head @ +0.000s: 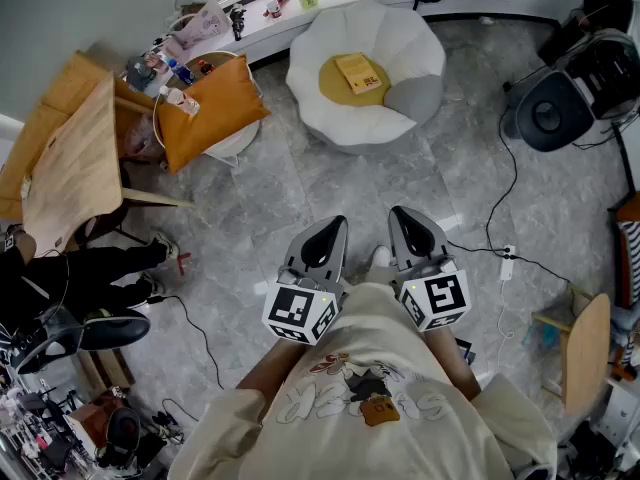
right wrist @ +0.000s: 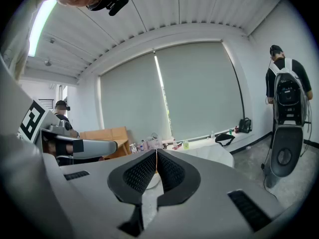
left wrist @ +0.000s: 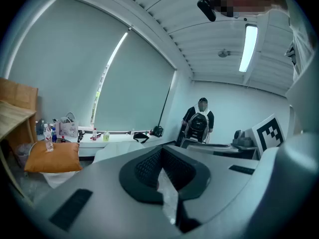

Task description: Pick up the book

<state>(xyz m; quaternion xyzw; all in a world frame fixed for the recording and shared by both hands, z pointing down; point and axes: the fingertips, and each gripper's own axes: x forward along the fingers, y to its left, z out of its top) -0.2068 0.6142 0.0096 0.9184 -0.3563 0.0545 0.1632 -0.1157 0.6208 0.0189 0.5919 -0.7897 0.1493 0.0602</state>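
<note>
I hold both claws low in front of me, side by side. Left gripper (head: 325, 233): jaws pressed together, nothing between them. Right gripper (head: 414, 230): likewise closed and empty. The book (head: 358, 72) lies flat on the yellow cushion (head: 334, 85) of the white chair (head: 402, 40) at 12 o'clock, well apart from both.

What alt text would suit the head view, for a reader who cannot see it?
A person, seen from above, holds the left gripper and the right gripper, both shut and empty, before the body. Ahead, a yellow book lies on a white seat.
</note>
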